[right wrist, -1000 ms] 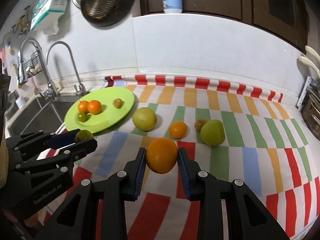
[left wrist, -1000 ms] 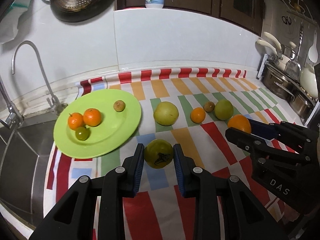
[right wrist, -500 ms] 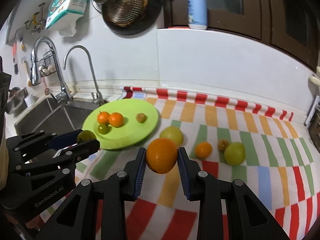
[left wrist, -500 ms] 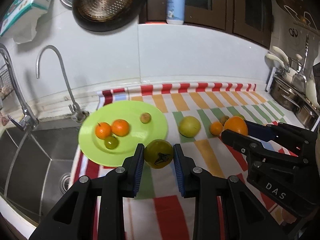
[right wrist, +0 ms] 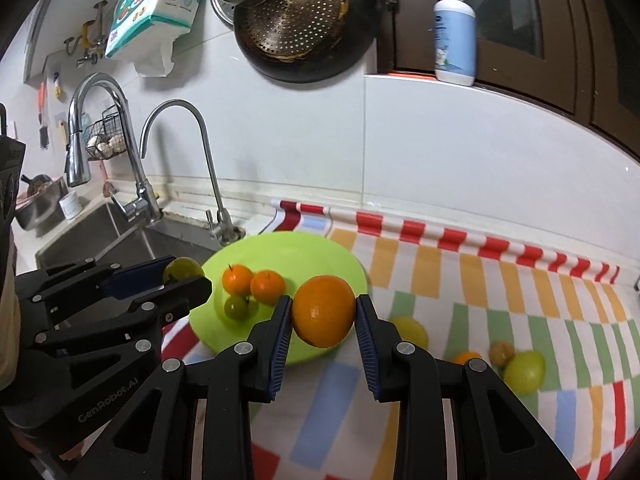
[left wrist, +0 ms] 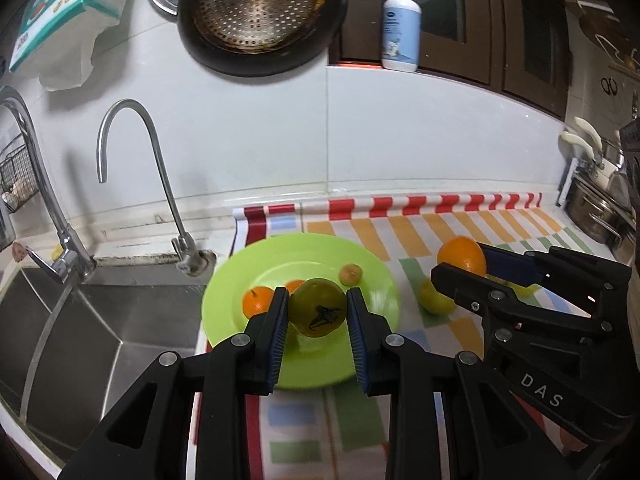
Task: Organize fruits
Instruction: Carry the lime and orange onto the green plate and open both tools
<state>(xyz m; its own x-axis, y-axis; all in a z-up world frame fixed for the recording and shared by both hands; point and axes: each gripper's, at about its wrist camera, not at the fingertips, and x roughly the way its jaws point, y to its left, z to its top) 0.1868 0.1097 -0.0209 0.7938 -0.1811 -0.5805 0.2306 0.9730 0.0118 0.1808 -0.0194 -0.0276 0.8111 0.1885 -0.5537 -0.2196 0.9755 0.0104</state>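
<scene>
My left gripper (left wrist: 318, 312) is shut on a green fruit (left wrist: 318, 307) and holds it above the lime-green plate (left wrist: 372, 280). My right gripper (right wrist: 323, 312) is shut on a large orange (right wrist: 323, 310), held above the plate's right edge (right wrist: 340, 256). The plate holds two small oranges (right wrist: 236, 279), a small green fruit (right wrist: 236, 307) and a small brown fruit (left wrist: 350, 274). On the striped cloth lie a yellow-green fruit (right wrist: 409, 328), a small orange (right wrist: 466, 357), a brown fruit (right wrist: 502, 352) and a green fruit (right wrist: 525, 372).
A steel sink (left wrist: 100, 328) with two taps (left wrist: 160, 184) lies left of the plate. The counter's front edge is near. Pots (left wrist: 596, 212) stand at the far right. A pan (right wrist: 304, 20) and a soap bottle (right wrist: 456, 28) are up on the wall.
Both grippers have risen and moved left with their fruits, from over the cloth to over the plate. The fruits on the plate and cloth have not moved.
</scene>
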